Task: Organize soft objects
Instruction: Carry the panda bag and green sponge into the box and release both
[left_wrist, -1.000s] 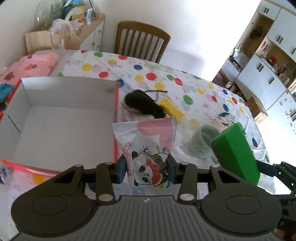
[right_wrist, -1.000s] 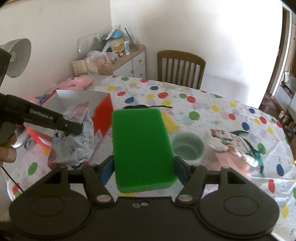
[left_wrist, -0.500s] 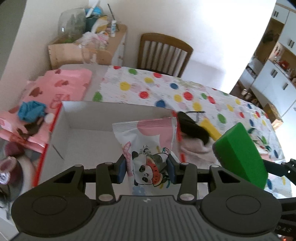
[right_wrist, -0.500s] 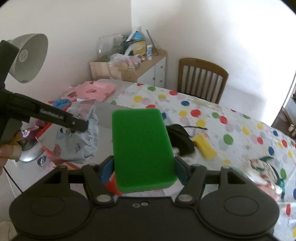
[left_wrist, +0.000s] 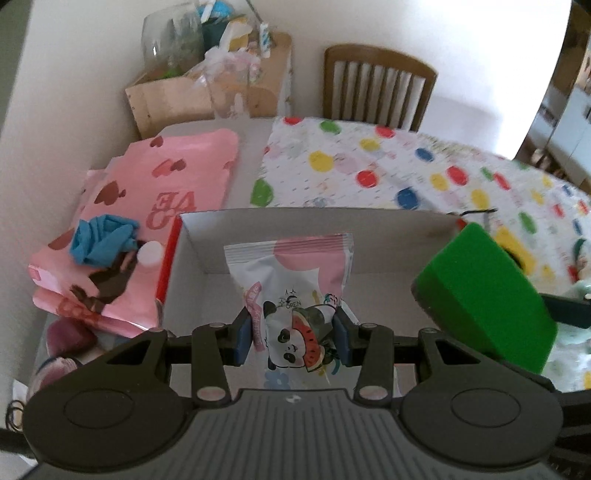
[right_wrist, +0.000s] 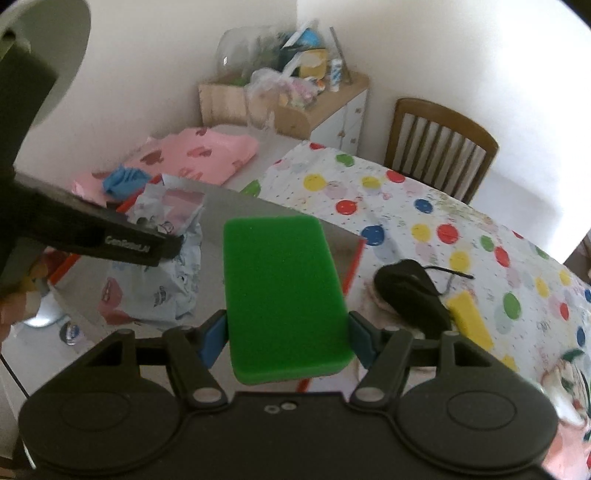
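Note:
My left gripper (left_wrist: 291, 338) is shut on a soft panda-print packet (left_wrist: 291, 288) and holds it over the open red-and-white box (left_wrist: 369, 229). The packet also shows in the right wrist view (right_wrist: 159, 266), hanging from the left gripper (right_wrist: 168, 247) above the box (right_wrist: 351, 273). My right gripper (right_wrist: 286, 341) is shut on a green sponge (right_wrist: 284, 302), held above the box's right side. The sponge also shows at the right of the left wrist view (left_wrist: 480, 299).
A black soft item (right_wrist: 410, 291) and a yellow sponge (right_wrist: 471, 321) lie on the polka-dot tablecloth (right_wrist: 424, 206) right of the box. Pink bags (left_wrist: 147, 206) with blue cloth (left_wrist: 101, 242) lie left of it. A wooden chair (right_wrist: 439, 147) and a cluttered cabinet (right_wrist: 295, 103) stand behind.
Both grippers have moved left with their loads, from above the tablecloth to above the box. The packet and the sponge now hang over the box's inside.

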